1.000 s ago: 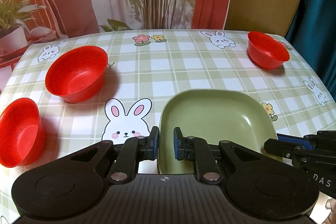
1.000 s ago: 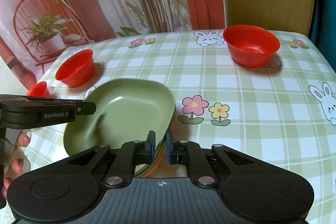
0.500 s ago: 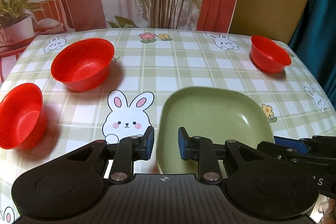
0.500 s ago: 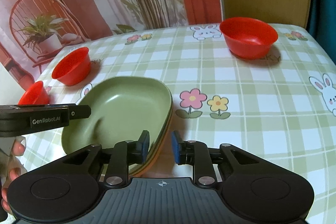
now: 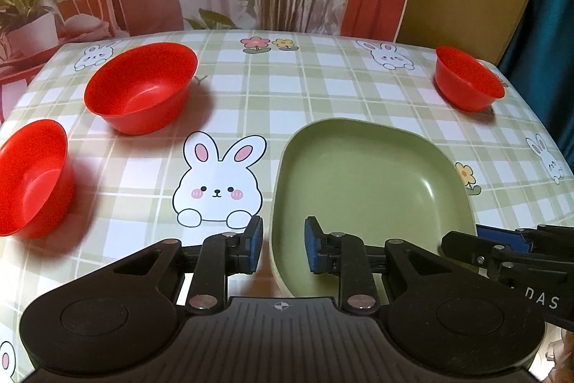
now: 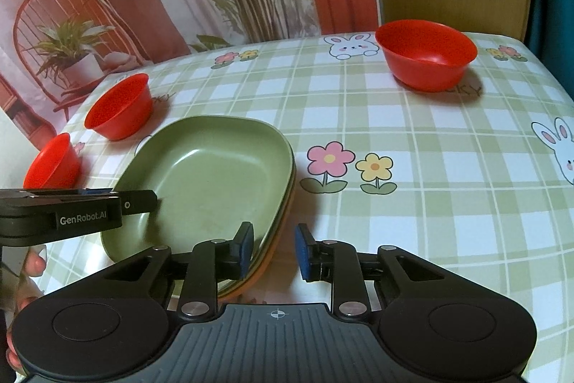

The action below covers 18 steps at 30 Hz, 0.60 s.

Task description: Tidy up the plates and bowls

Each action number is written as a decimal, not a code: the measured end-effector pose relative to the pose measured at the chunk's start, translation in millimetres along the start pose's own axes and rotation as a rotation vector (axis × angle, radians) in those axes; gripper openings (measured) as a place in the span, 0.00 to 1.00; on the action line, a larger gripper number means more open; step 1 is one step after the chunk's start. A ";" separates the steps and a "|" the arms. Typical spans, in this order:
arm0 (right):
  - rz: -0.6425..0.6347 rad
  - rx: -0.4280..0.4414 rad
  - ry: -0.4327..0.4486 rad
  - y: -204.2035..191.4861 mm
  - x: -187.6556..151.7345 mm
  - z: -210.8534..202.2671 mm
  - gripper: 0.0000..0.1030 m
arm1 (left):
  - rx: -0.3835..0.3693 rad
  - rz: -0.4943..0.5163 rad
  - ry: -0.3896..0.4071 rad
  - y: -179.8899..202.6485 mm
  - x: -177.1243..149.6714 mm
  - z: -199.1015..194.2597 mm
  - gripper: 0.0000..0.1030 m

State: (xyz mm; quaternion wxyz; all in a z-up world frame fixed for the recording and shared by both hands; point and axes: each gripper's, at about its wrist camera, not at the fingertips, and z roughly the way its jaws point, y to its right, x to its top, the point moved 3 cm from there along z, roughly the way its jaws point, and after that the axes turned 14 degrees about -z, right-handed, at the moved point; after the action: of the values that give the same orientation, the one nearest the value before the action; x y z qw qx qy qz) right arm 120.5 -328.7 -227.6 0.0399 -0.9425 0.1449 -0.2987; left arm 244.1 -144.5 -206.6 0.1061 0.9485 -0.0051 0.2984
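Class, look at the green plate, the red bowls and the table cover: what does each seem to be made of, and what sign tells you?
Green plate: probably plastic or melamine, satin; soft dull highlights.
Red bowls: likely plastic, glossy; thin rims, even colour.
Table cover: seemingly printed vinyl or oilcloth; smooth, faint sheen.

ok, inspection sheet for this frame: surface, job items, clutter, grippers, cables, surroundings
Surface: table under green checked cloth with rabbit and flower prints.
Job's things: green plate tops a stack, an orange edge beneath; three red bowls, large bowl, left-edge bowl, far-right bowl, apart and upright.
Clutter: nothing seen.
Grippers: left gripper and right gripper have just been opening; jaws straddle the plate rim, pads off it.
Cables: nothing seen.
Surroundings: printed backdrop, teal curtain, a hand on the left gripper.
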 end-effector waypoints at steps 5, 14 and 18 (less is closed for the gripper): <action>0.001 0.001 0.003 0.1 -0.1 -0.7 0.23 | 0.004 -0.009 0.002 -0.7 0.3 0.1 0.26; 0.022 -0.005 0.068 12.9 13.0 -17.0 0.25 | -0.024 -0.005 0.057 6.7 17.5 -16.0 0.26; 0.039 -0.034 0.119 28.6 23.7 -29.3 0.25 | -0.065 -0.009 0.105 16.9 30.8 -28.2 0.26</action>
State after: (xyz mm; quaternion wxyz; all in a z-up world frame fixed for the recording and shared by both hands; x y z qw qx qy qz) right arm 114.9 -362.8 -195.2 0.0209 -0.9207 0.1704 -0.3506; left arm 252.2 -153.6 -163.2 0.1382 0.9276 -0.0050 0.3471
